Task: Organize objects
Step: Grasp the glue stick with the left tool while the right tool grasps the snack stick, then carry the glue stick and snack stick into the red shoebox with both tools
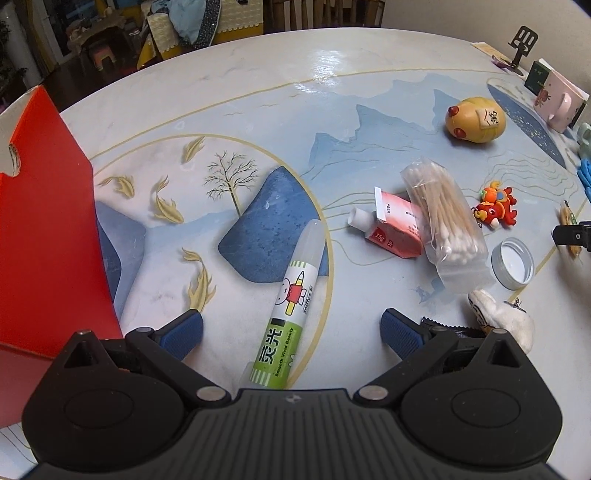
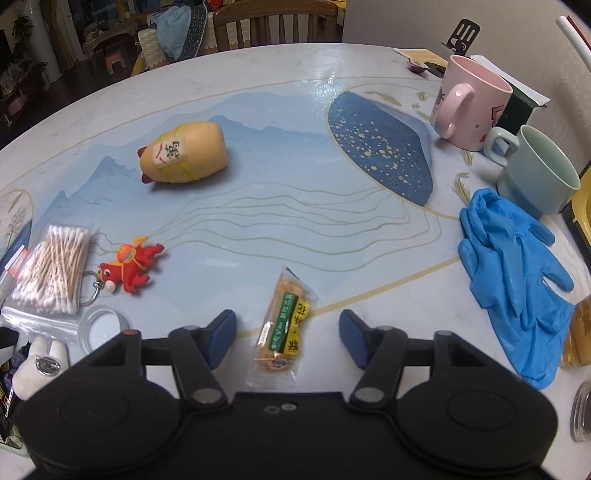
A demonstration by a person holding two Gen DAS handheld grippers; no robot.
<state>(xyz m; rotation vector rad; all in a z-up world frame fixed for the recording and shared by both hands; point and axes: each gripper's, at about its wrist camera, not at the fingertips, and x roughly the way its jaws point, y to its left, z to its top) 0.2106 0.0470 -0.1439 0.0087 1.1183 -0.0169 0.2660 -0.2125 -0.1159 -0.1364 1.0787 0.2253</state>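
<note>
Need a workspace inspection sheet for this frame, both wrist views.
Surface: round table with a painted blue mountain and fish design, glossy.
Job's things: glue stick lying between the left tool's fingers; snack packet lying between the right tool's fingers; cotton swab bag overlapping a small red tube; red dragon keychain; yellow squishy toy; white jar lid.
Clutter: blue gloves, pink mug, pale green mug, red box.
Grippers: left tool open; right tool open.
Cables: nothing seen.
Surroundings: wooden chair behind the table.
</note>
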